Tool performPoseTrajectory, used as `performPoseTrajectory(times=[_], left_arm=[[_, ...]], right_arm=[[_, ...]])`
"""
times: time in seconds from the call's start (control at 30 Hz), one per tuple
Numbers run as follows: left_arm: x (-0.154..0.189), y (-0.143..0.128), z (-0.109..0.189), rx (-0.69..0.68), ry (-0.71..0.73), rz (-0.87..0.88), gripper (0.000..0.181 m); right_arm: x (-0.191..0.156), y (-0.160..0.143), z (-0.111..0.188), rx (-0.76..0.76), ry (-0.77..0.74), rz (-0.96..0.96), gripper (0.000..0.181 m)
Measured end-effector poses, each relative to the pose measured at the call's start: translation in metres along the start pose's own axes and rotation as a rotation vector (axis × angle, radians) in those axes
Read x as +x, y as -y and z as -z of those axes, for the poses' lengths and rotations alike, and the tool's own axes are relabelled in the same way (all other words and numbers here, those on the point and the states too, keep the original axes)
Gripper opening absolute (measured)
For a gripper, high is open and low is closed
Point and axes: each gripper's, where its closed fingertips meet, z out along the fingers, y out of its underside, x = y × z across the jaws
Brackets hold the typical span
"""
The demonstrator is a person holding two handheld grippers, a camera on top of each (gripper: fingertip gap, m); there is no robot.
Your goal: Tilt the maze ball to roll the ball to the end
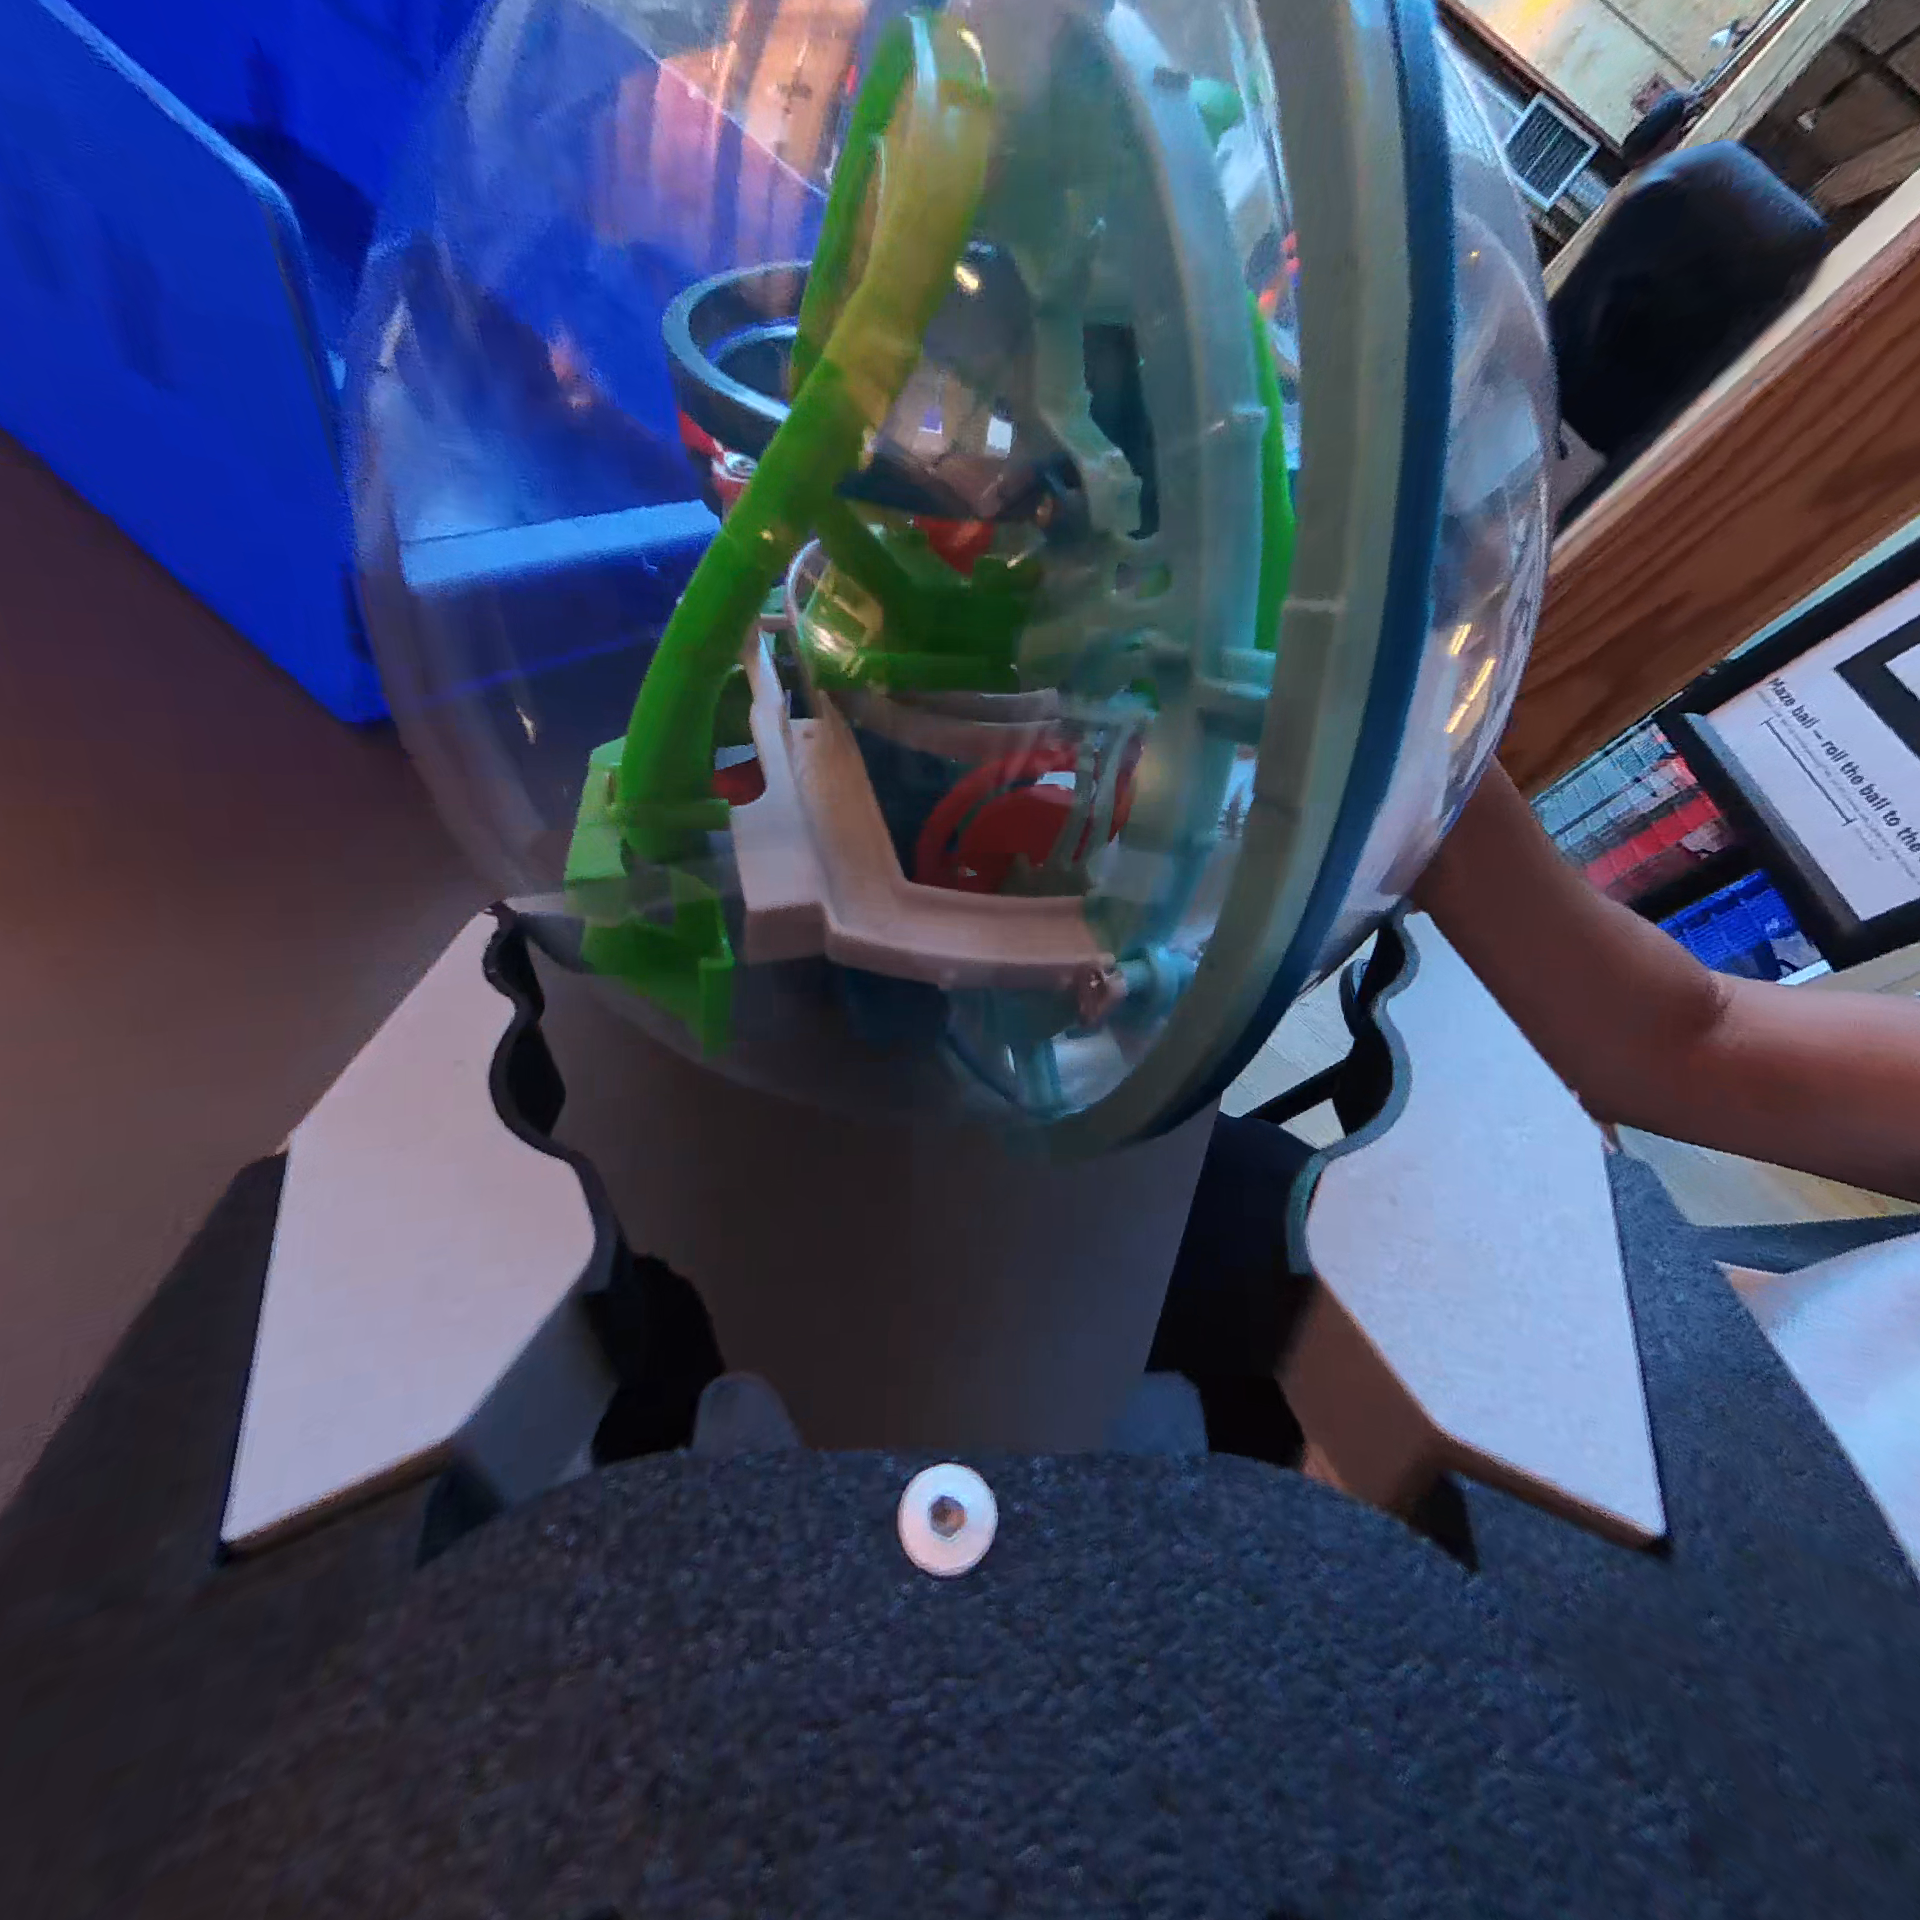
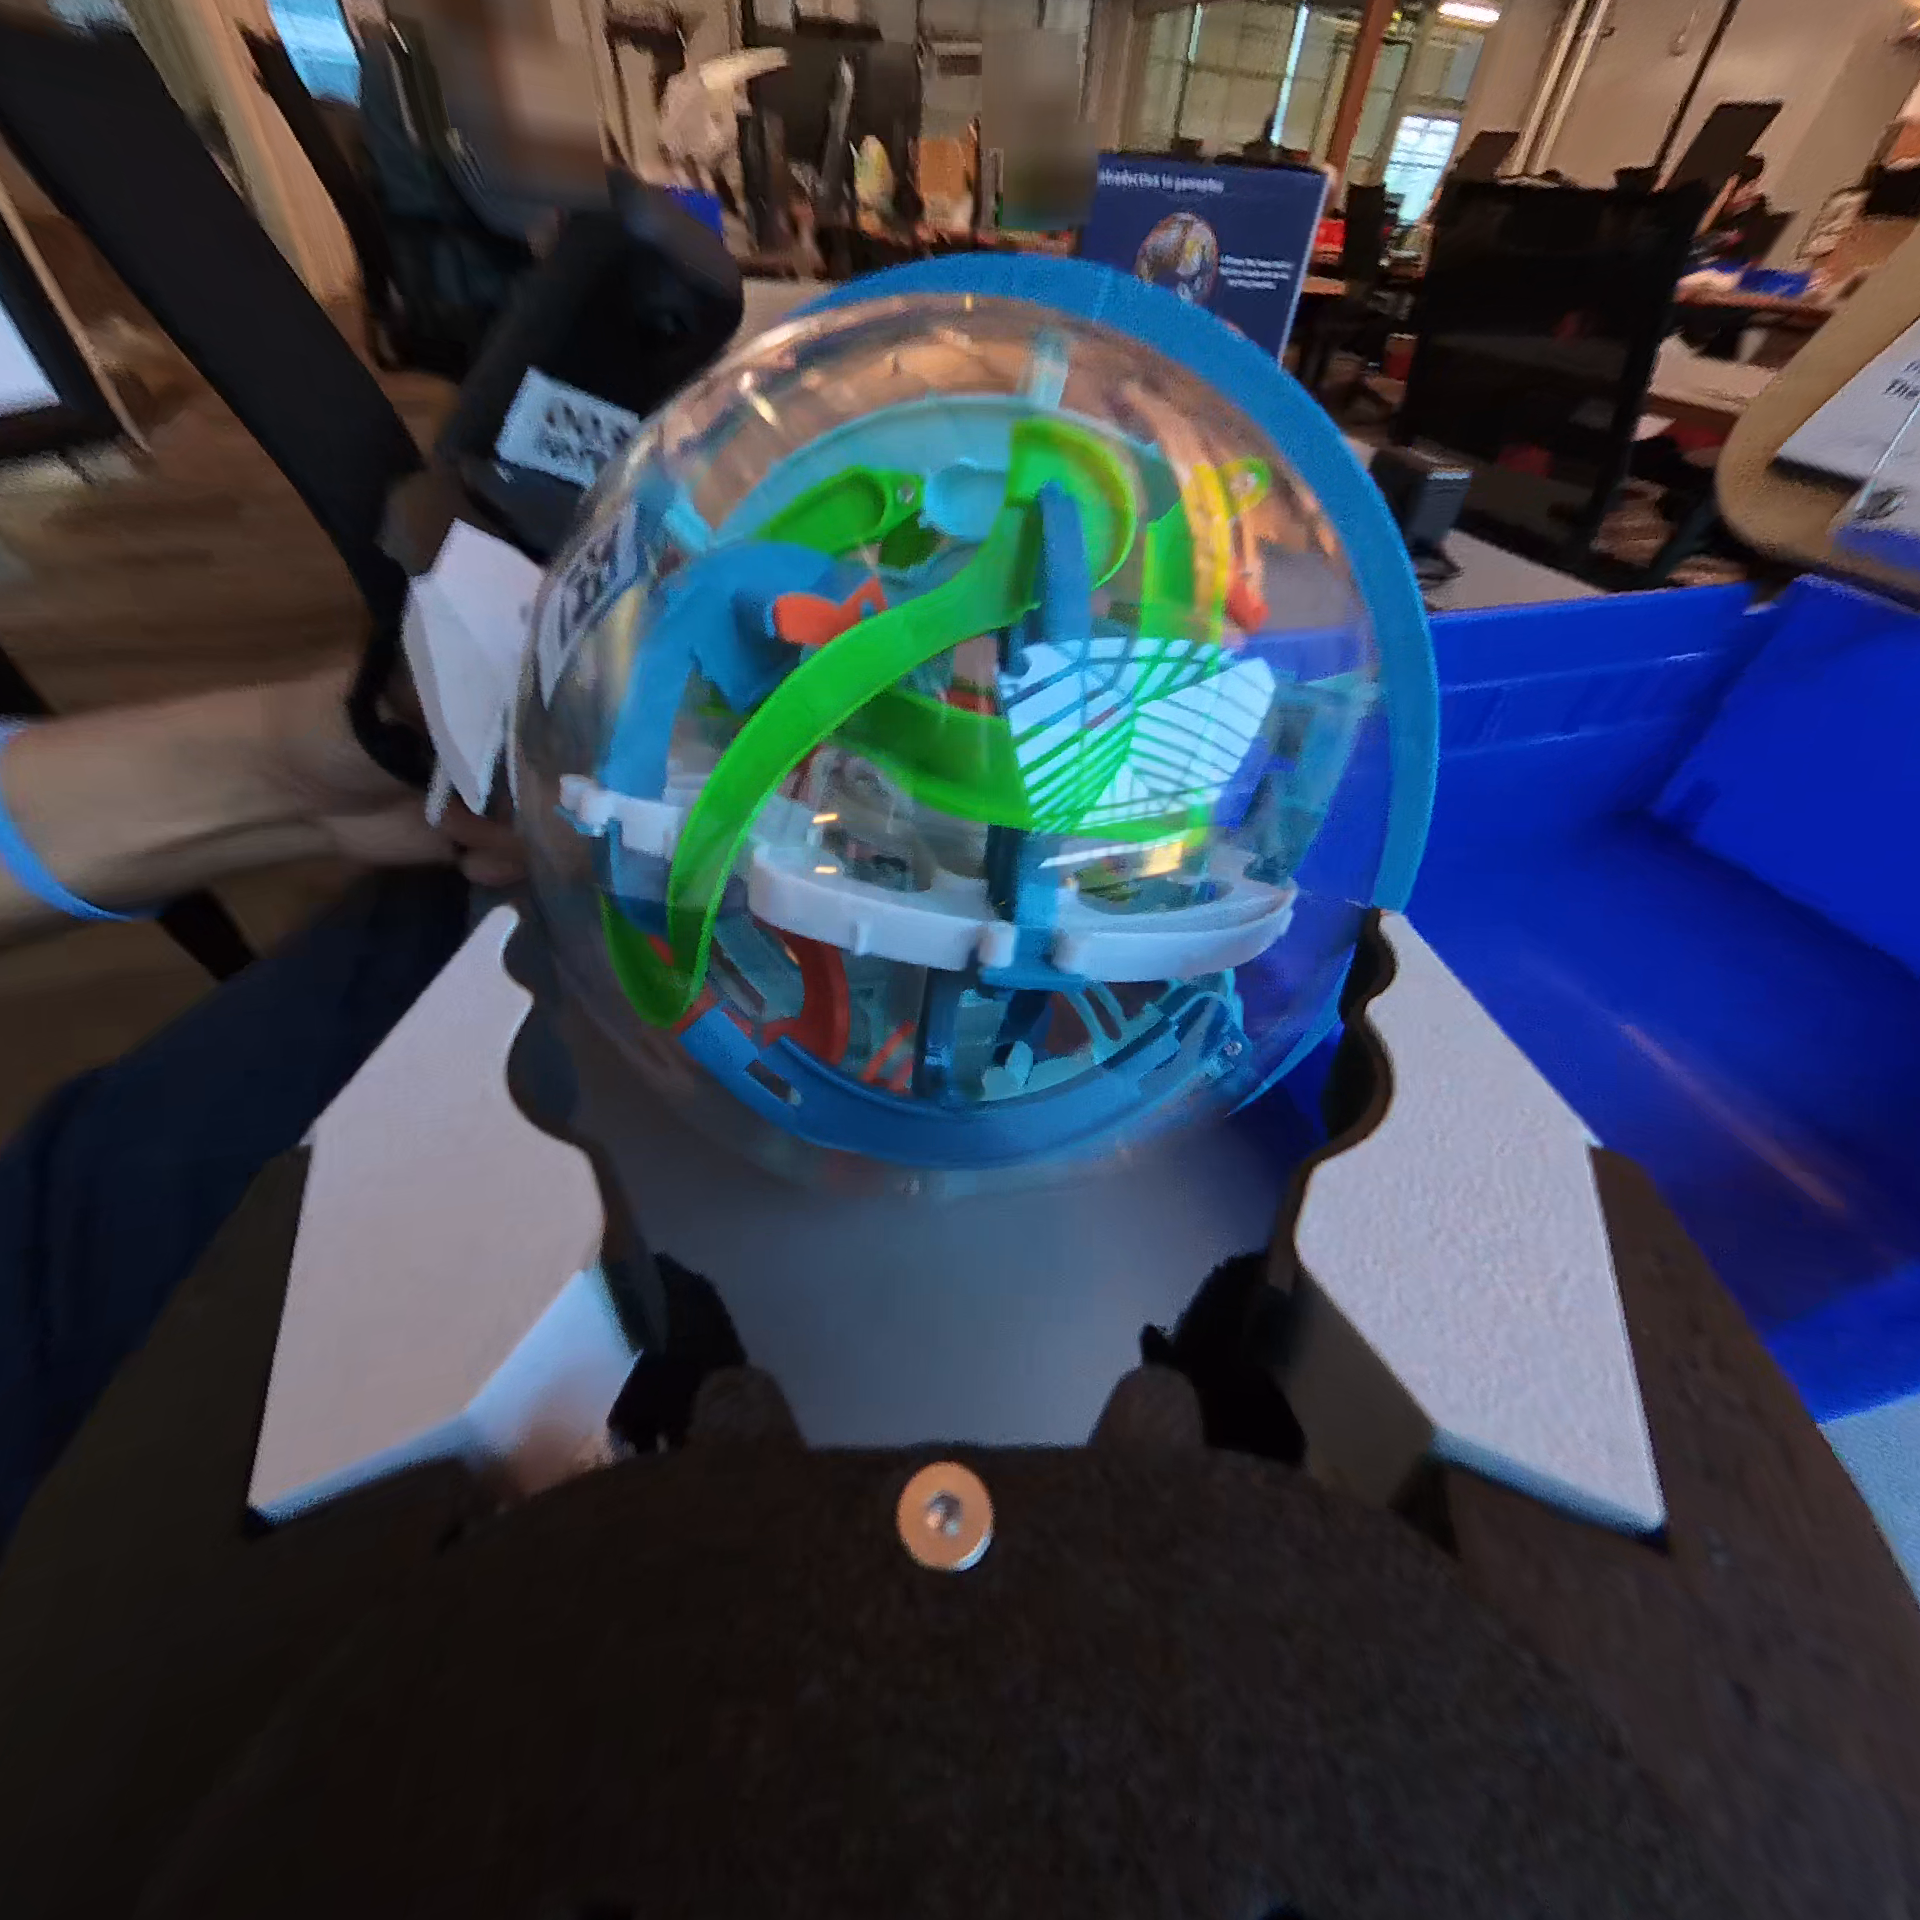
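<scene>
The maze ball (image 2: 966, 727) sits between both grippers, bin (image 2: 1662, 831) behind.

Clear maze ball (image 1: 935, 582) (image 2: 966, 727), green, blue, white tracks inside, blue rim tilted

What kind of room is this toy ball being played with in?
Probably a big workshop or lab hall, not a home. Behind the clear plastic maze ball stand dark metal shelving racks, a blue display poster board and large blue plastic bins.
</scene>
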Motion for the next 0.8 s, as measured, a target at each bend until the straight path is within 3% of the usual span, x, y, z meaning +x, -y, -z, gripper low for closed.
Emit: performPoseTrajectory(times=[0.07,0.2,0.33,0.47,0.6,0.7,0.8], left_arm=[[0.000,0.000,0.000,0.000,-0.001,-0.002,0.150],[0.000,0.000,0.000,-0.002,-0.006,-0.004,0.150],[0.001,-0.004,-0.002,-0.036,-0.020,-0.016,0.149],[0.005,-0.006,-0.006,-0.051,-0.012,-0.084,0.148],[0.030,0.009,-0.001,0.072,-0.071,-0.279,0.148],[0.042,0.005,-0.002,0.077,-0.087,-0.386,0.147],[0.039,0.006,-0.003,0.076,-0.068,-0.384,0.147]], right_arm=[[0.005,0.006,0.008,0.055,0.056,-0.116,0.138],[0.018,0.000,0.011,0.044,0.059,-0.226,0.150],[0.002,-0.009,-0.003,0.006,0.146,-0.307,0.153],[0.000,-0.002,-0.002,-0.026,0.096,-0.204,0.154],[-0.020,0.048,0.015,0.143,0.040,0.113,0.154],[-0.039,0.068,0.024,0.199,0.045,0.317,0.154],[-0.033,0.060,0.023,0.120,0.035,0.287,0.154]])
